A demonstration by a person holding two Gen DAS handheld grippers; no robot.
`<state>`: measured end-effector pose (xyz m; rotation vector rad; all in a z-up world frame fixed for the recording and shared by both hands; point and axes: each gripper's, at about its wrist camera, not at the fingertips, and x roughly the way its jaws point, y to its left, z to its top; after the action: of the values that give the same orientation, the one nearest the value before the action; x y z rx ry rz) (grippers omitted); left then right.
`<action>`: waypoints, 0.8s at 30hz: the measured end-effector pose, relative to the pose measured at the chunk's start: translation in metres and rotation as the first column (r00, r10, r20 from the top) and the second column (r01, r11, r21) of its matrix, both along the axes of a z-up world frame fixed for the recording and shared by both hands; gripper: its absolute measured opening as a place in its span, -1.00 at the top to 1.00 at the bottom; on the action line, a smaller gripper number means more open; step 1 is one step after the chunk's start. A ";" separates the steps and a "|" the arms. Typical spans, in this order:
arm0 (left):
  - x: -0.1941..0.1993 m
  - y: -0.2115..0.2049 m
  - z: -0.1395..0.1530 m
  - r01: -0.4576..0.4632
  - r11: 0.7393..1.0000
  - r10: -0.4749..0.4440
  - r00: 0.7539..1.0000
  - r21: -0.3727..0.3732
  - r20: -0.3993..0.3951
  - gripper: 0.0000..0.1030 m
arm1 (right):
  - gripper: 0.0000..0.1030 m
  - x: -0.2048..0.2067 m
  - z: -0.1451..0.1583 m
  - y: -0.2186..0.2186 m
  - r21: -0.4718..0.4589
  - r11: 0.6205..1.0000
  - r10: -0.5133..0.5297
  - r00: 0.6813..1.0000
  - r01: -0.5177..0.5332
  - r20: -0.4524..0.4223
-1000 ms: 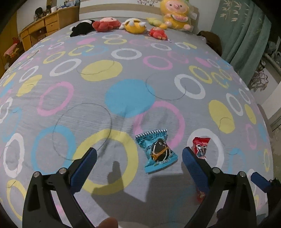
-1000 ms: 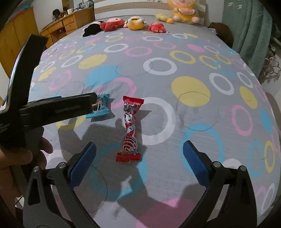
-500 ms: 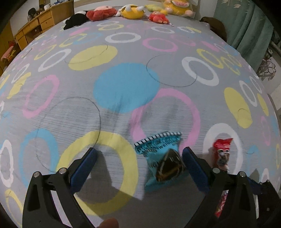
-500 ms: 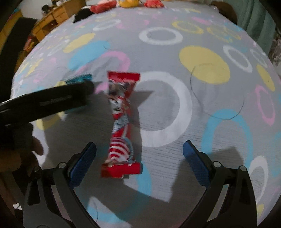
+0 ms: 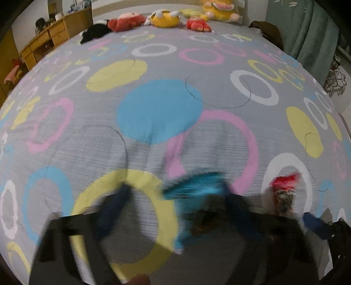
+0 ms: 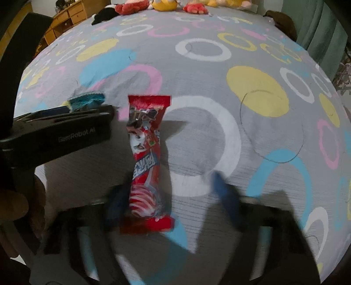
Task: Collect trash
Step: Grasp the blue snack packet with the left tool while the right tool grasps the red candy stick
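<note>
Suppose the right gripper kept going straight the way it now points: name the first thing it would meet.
Most likely the red wrapper, lying lengthwise between the closing fingers of the right gripper, with the bedspread just beneath. Blur hides whether they already touch it.

Right gripper [image 6: 169,193] low over the bedspread [image 6: 252,131], jaws closing, blue pads smeared by motion. The red wrapper [image 6: 145,160] lies lengthwise between them, its near end by the left pad (contact too blurred to call). Off to the left, the left gripper [image 6: 65,129] reaches in sideways, a blue packet [image 6: 87,100] at its tip. Plush toys [image 6: 162,5] line the far edge, by a wooden desk [image 6: 70,15].
</note>
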<state>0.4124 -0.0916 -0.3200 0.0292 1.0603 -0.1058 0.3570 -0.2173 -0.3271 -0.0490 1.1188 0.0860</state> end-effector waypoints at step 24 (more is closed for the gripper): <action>-0.029 0.016 0.021 0.039 0.999 -0.039 0.999 -0.012 0.021 0.47 | 0.54 -0.017 0.011 0.005 -0.031 0.999 -0.017 0.999 0.017 0.029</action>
<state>0.3836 -0.0755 -0.2986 0.0399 1.0390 -0.1471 0.3400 -0.2122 -0.3161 -0.0683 1.0920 0.0526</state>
